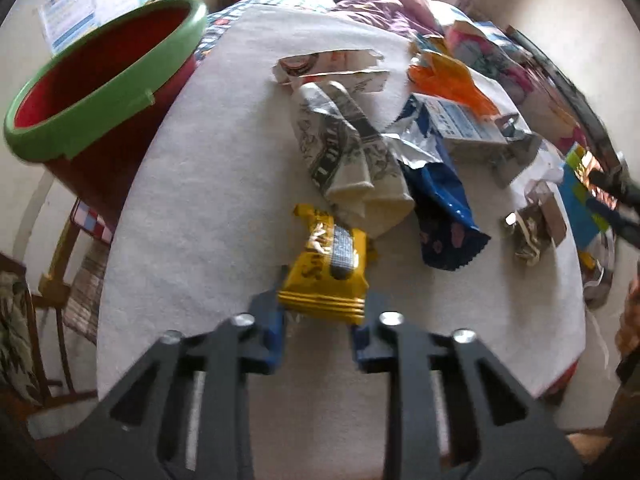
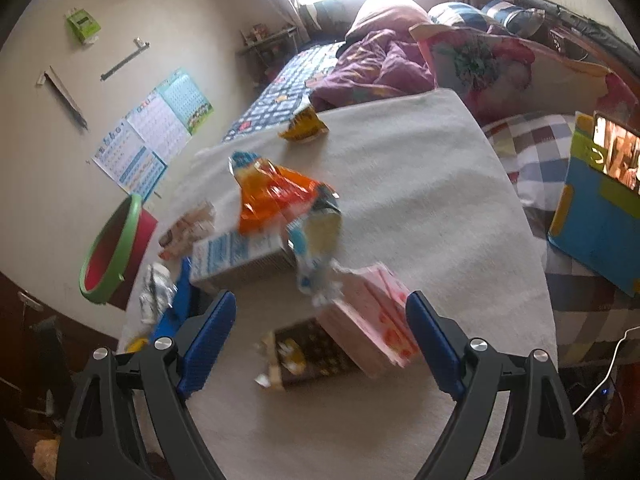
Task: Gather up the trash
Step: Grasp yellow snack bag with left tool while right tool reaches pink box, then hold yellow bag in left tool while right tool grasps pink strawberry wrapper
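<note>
The left hand-held gripper is clenched on the near end of a yellow snack wrapper, its blue pads pressing the crimped edge from both sides, with the rest of the wrapper reaching away over the white cloth that covers the surface. Just beyond the wrapper lies a crumpled printed paper bag, touching a blue foil packet to its right, and farther back a torn paper strip, an orange wrapper and a small white-and-blue carton. A red bin with a green rim stands at the cloth's left edge, tilted in the fisheye view. The right hand-held gripper is released, its jaws standing wide apart above the cloth; between them in its view lie a pink box and a dark brown patterned wrapper, touching each other, neither touched by the pads. The same bin shows at the left of that view.
</note>
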Motion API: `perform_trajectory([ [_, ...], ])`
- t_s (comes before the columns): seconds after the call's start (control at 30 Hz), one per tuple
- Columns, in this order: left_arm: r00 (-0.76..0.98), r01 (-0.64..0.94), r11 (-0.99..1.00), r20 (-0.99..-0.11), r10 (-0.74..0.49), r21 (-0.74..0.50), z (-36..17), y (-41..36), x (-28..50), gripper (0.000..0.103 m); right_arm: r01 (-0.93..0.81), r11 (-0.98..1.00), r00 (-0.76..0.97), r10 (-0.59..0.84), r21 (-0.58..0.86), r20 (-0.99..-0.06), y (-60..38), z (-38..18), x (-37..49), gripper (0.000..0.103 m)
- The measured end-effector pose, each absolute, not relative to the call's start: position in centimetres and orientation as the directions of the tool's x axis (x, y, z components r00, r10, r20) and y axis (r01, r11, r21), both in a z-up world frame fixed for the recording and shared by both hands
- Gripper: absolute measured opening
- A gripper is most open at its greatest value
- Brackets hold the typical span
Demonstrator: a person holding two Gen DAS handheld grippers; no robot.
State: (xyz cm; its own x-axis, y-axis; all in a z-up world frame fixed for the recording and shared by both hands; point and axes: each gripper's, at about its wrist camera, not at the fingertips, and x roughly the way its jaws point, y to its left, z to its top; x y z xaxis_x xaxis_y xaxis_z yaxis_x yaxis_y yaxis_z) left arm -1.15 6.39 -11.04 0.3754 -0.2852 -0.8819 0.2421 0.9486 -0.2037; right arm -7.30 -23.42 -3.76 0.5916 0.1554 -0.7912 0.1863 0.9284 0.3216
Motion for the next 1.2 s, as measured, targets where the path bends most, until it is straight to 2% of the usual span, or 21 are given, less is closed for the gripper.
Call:
perform_trajectory([
  [0.03,0.383,0.231,0.951,-0.879,-0.283,-0.206,-10.9,6.5,-1.5,0.016,0.189,0.929,0.587,0.154,0.32,-0.795,-23.7,-4.0,-7.4,0.084],
  [0.23,0.435,0.197,0.962,-0.862,-0.26,-0.19,-9.5,6.5,-2.8,0.009,0.211,0.927,0.573,0.141,0.311,-0.808,-26.1,-4.9,-7.9,0.084],
  [0.7,0.524,0.205,0.963,-0.811,-0.26,-0.177,-5.9,4.3,-2.9,0.009,0.184,0.934,0.481,0.185,0.305,-0.857,-27.5,-8.9,-6.4,0.084],
  [0.87,0.553,0.223,0.959,-0.787,-0.272,-0.175,-4.4,3.3,-2.7,0.009,0.165,0.936,0.486,0.198,0.312,-0.851,-27.1,-8.5,-5.8,0.084],
  [1.2,0.554,0.233,0.956,-0.784,-0.281,-0.178,-4.2,2.7,-2.2,0.009,0.145,0.935,0.454,0.228,0.324,-0.861,-26.6,-9.9,-4.9,0.084],
])
